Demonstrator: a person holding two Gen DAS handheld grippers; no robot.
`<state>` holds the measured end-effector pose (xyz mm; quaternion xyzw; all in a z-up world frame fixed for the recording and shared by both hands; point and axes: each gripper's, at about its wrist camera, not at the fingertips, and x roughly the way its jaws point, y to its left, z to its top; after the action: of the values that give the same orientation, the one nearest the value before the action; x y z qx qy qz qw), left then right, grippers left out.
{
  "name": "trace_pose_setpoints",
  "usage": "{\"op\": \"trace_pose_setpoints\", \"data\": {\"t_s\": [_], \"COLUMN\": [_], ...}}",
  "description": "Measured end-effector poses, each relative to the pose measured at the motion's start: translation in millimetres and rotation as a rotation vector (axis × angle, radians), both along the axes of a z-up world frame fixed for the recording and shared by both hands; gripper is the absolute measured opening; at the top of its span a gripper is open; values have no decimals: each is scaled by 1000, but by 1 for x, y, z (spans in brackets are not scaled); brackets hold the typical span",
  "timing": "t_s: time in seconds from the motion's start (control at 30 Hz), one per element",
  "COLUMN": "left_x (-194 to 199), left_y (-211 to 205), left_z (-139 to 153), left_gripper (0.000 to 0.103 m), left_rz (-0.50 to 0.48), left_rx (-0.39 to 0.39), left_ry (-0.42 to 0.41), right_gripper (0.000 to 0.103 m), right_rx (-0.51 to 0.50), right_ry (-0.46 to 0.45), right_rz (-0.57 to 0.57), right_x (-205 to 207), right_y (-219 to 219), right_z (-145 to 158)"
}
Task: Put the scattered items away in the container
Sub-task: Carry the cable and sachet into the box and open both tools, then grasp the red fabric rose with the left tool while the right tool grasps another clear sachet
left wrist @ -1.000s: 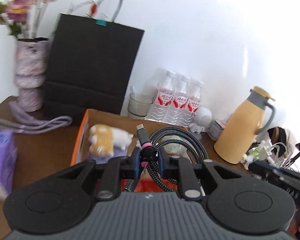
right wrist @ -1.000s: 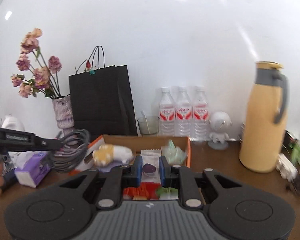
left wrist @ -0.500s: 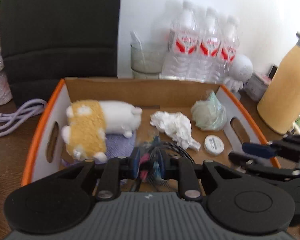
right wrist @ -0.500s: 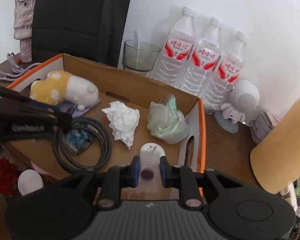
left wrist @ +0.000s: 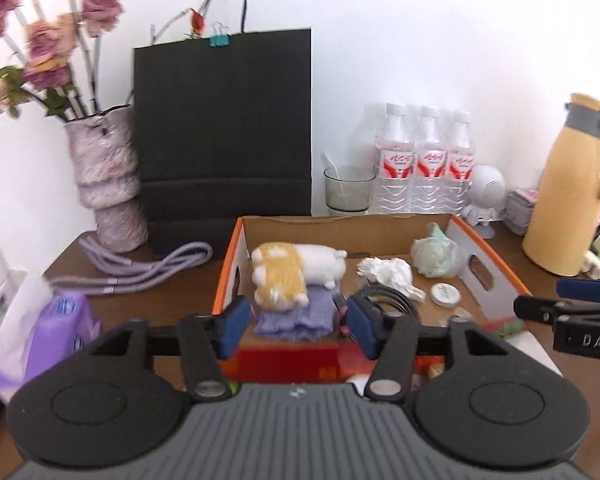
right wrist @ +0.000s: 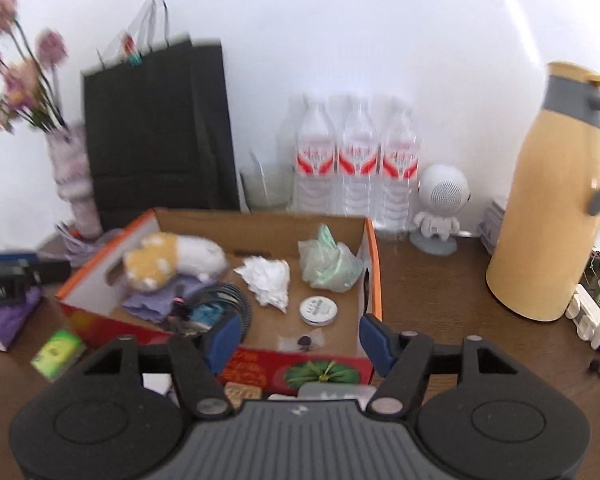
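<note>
An orange-rimmed cardboard box (left wrist: 496, 268) (right wrist: 374, 272) holds a plush toy (left wrist: 292, 272), a purple cloth (left wrist: 296, 318), a crumpled tissue (right wrist: 268, 280), a green bag (right wrist: 328, 264) and a round tin (right wrist: 318, 310). A coiled black cable (right wrist: 220, 304) lies in it near the front left. A small clear packet with a dark piece (right wrist: 304, 342) rests by the front wall. My left gripper (left wrist: 298, 328) hovers before the box, its jaws opening with nothing between them. My right gripper (right wrist: 300, 340) is likewise opening and empty, just in front of the box.
A black paper bag (left wrist: 224, 128), a vase of flowers (left wrist: 104, 176), a glass and three water bottles (left wrist: 428, 160) stand behind the box. A yellow jug (right wrist: 548, 208) and a white figure speaker (right wrist: 440, 204) are right. A purple cord (left wrist: 140, 268), tissue pack (left wrist: 56, 336) and green packet (right wrist: 58, 354) lie left.
Both grippers opened and drew back from inside the box. The left one let go of the black cable, the right one of the small packet; both items now lie in the box.
</note>
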<state>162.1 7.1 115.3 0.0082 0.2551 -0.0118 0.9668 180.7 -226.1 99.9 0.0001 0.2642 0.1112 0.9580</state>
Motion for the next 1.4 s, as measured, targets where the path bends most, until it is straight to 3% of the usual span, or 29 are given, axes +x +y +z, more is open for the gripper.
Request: {"op": "trace_pose_setpoints", "data": {"t_s": [0.07, 0.13, 0.3, 0.57, 0.77, 0.9, 1.2, 1.27, 1.4], "left_x": [-26, -51, -113, -202, -257, -263, -234, -224, -201], "left_y": [-2, -8, -18, -33, -34, -29, -19, -17, -10], "left_z": [-5, -8, -12, -33, -57, -65, -72, -74, -75], "left_gripper": [68, 81, 96, 97, 100, 100, 100, 100, 100], "left_rz": [5, 18, 22, 12, -10, 4, 24, 25, 26], "left_rx": [-13, 2, -9, -10, 39, 65, -16, -3, 12], "left_ry": [-44, -96, -198, -262, -214, -187, -117, -101, -71], "right_gripper": [65, 65, 71, 73, 74, 74, 75, 85, 88], "right_rx": [45, 78, 152, 135, 120, 134, 115, 108, 99], "right_ry": [-68, -126, -224, -215, -254, -216, -168, -160, -130], "right_rz": [-1, -7, -7, 19, 62, 44, 67, 47, 22], "right_x": [-27, -53, -119, -212, -264, -272, -253, -244, -221], "right_y": [-7, -12, -21, -8, -12, -17, -7, -6, -6], "right_z": [-2, -4, -14, -30, -37, -44, -53, -54, -52]}}
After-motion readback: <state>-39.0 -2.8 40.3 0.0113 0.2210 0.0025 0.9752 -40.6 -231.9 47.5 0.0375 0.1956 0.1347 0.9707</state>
